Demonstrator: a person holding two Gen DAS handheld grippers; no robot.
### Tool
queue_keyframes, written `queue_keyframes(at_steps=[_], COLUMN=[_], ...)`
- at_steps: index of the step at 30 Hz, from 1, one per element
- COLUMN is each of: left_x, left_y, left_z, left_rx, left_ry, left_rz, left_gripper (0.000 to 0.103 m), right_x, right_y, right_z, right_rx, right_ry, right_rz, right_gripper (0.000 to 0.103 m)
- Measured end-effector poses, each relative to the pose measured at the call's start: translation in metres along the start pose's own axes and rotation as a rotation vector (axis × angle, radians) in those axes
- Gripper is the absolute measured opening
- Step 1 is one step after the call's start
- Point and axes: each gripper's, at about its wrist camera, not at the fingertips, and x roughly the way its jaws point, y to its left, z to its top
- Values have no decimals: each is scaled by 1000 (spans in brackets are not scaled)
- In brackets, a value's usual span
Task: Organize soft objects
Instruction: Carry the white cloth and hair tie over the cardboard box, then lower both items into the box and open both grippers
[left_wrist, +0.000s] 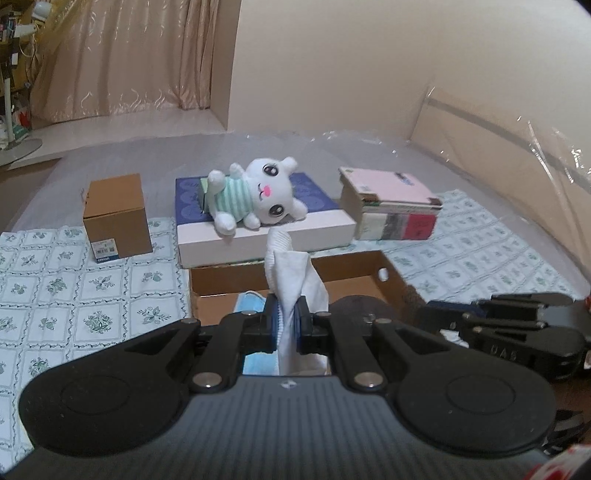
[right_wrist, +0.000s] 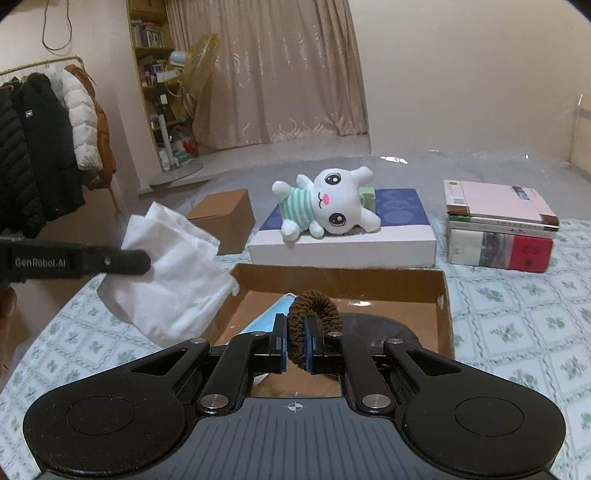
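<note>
White sock (left_wrist: 291, 280): pinched between the pads of the left gripper (left_wrist: 284, 325), its ribbed cuff sticking up and the rest hanging below the jaws, held in the air at the left edge of the cardboard tray (right_wrist: 447, 295).
Hair scrunchie (right_wrist: 314, 314): a brown fabric loop clamped in the right gripper (right_wrist: 297, 345), standing up between the closed fingers, over the near part of the tray.
Left gripper: closed tight on the sock; from the other side it shows as a black bar with white lettering, the cloth bunched at its tip.
Right gripper: closed on the scrunchie; in the left wrist view its black body sits low at the right.
Cardboard tray: open and shallow, on the flower-patterned cloth (left_wrist: 55, 288); inside lie a blue face mask (right_wrist: 267, 317) and a dark grey soft thing (right_wrist: 384, 325), which I cannot make out.
Plush rabbit (left_wrist: 255, 194): white, in a green striped shirt, lying on its side on the flat blue-topped box (left_wrist: 317, 221) just behind the tray.
Small brown carton (left_wrist: 116, 218): left of the flat box, apart from it.
Stack of books (left_wrist: 395, 206): right of the flat box, pink cover on top.
</note>
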Motion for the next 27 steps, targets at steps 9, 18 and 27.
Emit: queue_keyframes(at_steps=[9, 18, 27], left_x=[55, 54, 41], left_y=[18, 27, 30], left_z=[-5, -7, -11], left_rx=[-19, -24, -23], left_ry=[61, 55, 41], left_rz=[10, 24, 38], left_gripper=[8, 35, 35], right_x=[48, 63, 64], right_y=[-8, -7, -2], right_z=[7, -3, -2], right_rx=[1, 6, 21], right_ry=[43, 74, 73], right_rz=[-4, -2, 9], right_gripper=[9, 9, 9])
